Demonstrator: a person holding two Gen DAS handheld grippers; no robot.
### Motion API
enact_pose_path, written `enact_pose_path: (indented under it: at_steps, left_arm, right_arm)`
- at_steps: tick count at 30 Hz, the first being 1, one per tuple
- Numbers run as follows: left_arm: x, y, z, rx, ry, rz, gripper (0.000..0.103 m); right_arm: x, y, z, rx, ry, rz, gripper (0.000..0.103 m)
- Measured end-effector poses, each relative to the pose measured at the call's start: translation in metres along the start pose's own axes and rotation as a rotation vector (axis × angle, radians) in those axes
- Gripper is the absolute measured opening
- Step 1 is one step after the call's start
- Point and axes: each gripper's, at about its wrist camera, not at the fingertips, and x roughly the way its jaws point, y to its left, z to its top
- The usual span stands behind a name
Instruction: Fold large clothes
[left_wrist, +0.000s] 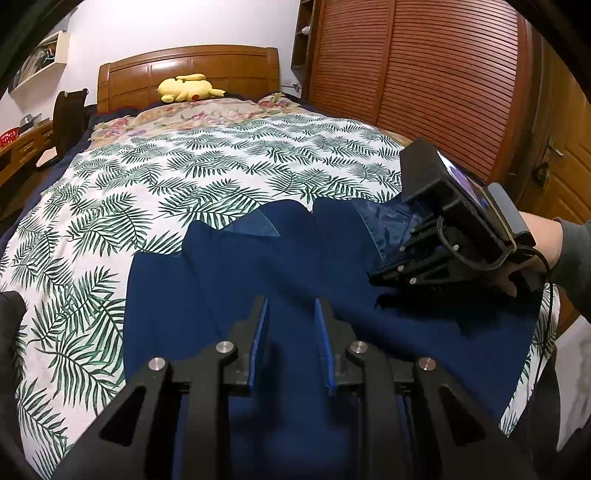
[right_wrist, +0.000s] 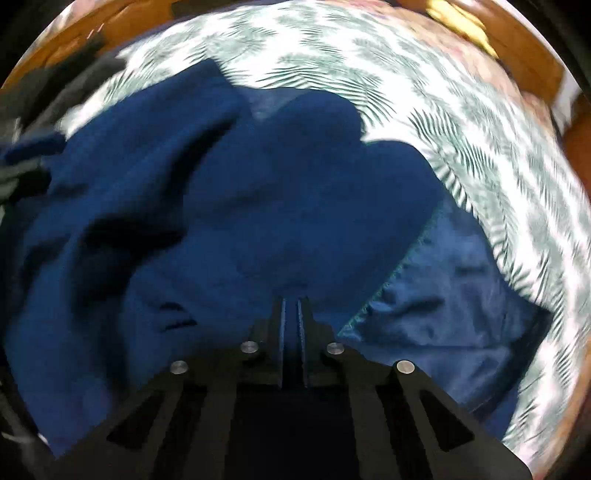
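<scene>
A dark blue garment (left_wrist: 295, 266) lies spread on the leaf-print bedspread (left_wrist: 207, 166) at lower centre, its long axis running from the near edge toward the headboard (left_wrist: 188, 70). The left gripper (left_wrist: 291, 310) hovers over it, fingers slightly apart and empty. The right gripper (right_wrist: 294, 314), steeply tilted downward at mid right, has its fingers closed on the garment's fabric.

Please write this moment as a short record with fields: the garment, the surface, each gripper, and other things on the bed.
garment: dark blue cloth garment, spread flat, lighter blue lining showing at one edge
surface: bed with white cover printed with green leaves
left gripper: fingers apart above the garment, nothing between them
right gripper: fingers together, down at the garment; grip on cloth unclear
other: yellow plush toy by the wooden headboard
</scene>
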Motion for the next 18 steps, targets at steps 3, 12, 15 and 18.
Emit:
enact_pose_path:
  at_steps: [3, 12, 15, 18]
  left_arm:
    - [0.0, 0.0, -0.001, 0.001, -0.003, 0.001, 0.023]
    - [0.001, 0.001, 0.0, 0.002, 0.0, 0.005, 0.023]
    - [0.001, 0.001, 0.0, 0.002, 0.0, 0.002, 0.023]
    - [0.003, 0.001, -0.001, 0.003, 0.004, 0.003, 0.023]
  right_arm:
    - [-0.01, -0.005, 0.009, 0.005, -0.071, -0.1, 0.0]
    - [-0.027, -0.047, 0.044, 0.1, -0.223, -0.28, 0.0]
    - [-0.032, -0.059, 0.043, 0.157, -0.236, -0.279, 0.008]
    - [-0.049, -0.076, 0.035, 0.226, -0.272, -0.303, 0.052]
